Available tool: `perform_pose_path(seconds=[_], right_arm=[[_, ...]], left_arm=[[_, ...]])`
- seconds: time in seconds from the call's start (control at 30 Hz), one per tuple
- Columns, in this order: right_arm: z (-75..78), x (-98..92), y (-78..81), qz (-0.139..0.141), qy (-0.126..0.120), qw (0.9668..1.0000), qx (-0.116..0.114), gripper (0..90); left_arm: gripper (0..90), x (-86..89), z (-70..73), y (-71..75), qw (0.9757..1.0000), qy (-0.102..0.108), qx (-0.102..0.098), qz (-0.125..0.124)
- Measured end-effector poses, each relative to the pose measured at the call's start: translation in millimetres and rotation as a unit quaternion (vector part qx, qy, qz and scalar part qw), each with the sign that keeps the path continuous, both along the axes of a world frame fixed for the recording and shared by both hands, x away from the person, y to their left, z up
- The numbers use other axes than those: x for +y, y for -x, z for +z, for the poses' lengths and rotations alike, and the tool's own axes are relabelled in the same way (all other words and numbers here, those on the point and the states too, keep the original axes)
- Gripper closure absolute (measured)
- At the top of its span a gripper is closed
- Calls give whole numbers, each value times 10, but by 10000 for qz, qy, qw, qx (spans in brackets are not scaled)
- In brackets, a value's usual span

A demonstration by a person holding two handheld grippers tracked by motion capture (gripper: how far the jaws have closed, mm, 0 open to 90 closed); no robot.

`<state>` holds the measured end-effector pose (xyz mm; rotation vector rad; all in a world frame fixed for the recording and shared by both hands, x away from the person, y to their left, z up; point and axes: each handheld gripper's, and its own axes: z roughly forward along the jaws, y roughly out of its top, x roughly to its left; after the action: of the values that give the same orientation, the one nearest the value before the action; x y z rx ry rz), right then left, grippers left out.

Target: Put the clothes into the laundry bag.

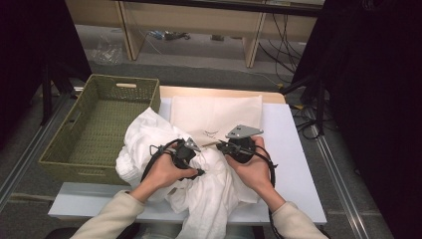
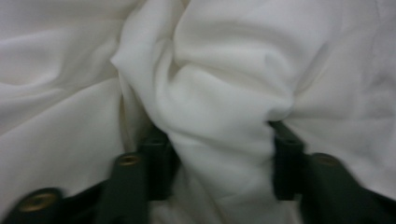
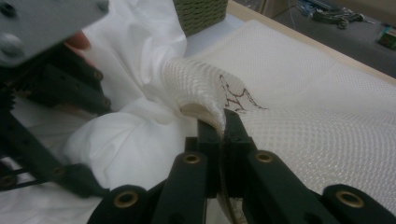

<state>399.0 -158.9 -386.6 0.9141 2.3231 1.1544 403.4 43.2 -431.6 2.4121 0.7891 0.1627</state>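
The crumpled cloth (image 1: 199,174) heaps over the counter's (image 1: 293,164) front middle and spills past its front edge, blocking any low pass there. The mesh bag (image 1: 216,117) lies flat toward the back edge, easy to cross above. The basket (image 1: 94,124) walls off the left side beyond the left edge. The right strip of the counter, front to back, is bare and open.

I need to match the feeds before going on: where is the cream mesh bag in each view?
High view: mesh bag flat at table centre, behind the grippers.
Left gripper view: not in it.
Right gripper view: bag's edge pinched in the right gripper.
Shared landmark: white cloth, beside the bag.
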Motion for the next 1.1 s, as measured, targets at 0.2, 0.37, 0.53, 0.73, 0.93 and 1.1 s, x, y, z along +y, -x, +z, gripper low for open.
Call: perform_pose_path(seconds=[0.2,0.37,0.53,0.73,0.93,1.1], right_arm=[[5,8,7,-5,13,10000,-16,890],[51,29,30,-76,-71,9998,-175,892],[103,-9,42,-161,-39,9995,-257,893],[67,46,73,-41,-119,9999,5,893],[76,23,75,-8,-40,9999,-100,891],[92,-21,48,-141,-127,9997,-140,890]], left_arm=[[770,-13,263,117,9990,451,48,63],[773,-154,601,300,9919,1210,-371,123],[771,-316,535,192,9914,1178,-509,249],[757,-420,152,-124,9920,915,-679,547],[464,-268,243,-26,9907,818,-1046,288],[228,74,508,281,9908,627,-1200,79]])
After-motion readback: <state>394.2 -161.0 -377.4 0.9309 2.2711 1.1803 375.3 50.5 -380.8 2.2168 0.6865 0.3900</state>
